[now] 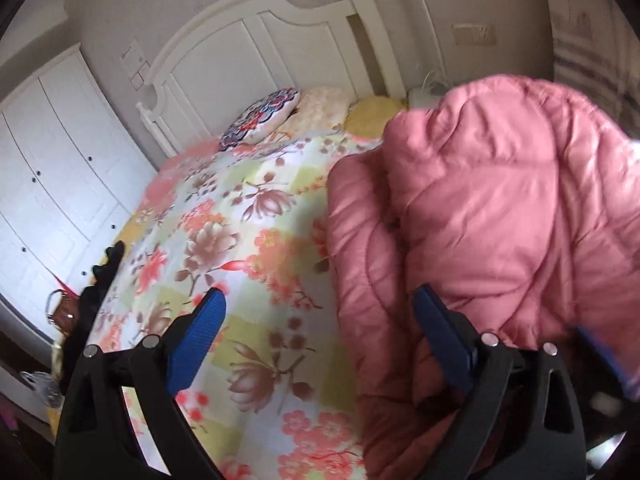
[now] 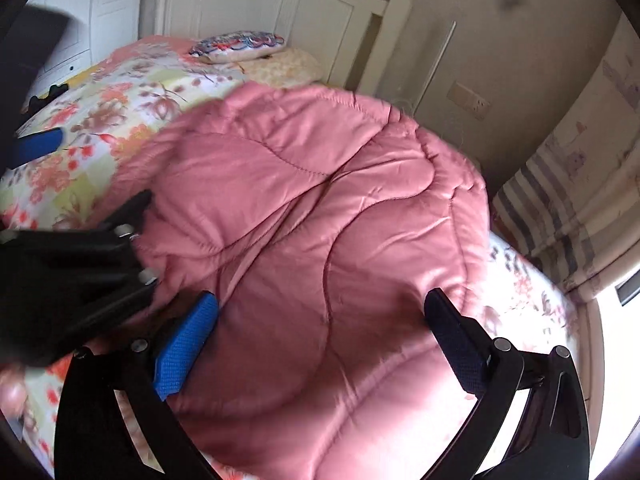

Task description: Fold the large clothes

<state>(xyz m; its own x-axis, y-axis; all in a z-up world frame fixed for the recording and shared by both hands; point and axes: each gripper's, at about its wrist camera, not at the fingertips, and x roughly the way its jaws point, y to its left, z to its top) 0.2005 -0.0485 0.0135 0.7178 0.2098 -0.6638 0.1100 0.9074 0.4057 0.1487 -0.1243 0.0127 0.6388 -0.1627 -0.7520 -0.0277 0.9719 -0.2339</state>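
Pink quilted coat (bunched) covers floral bedspread

I see a bed under a floral cover, a pink quilted garment bunched on its right half, and patterned pillows against the white headboard
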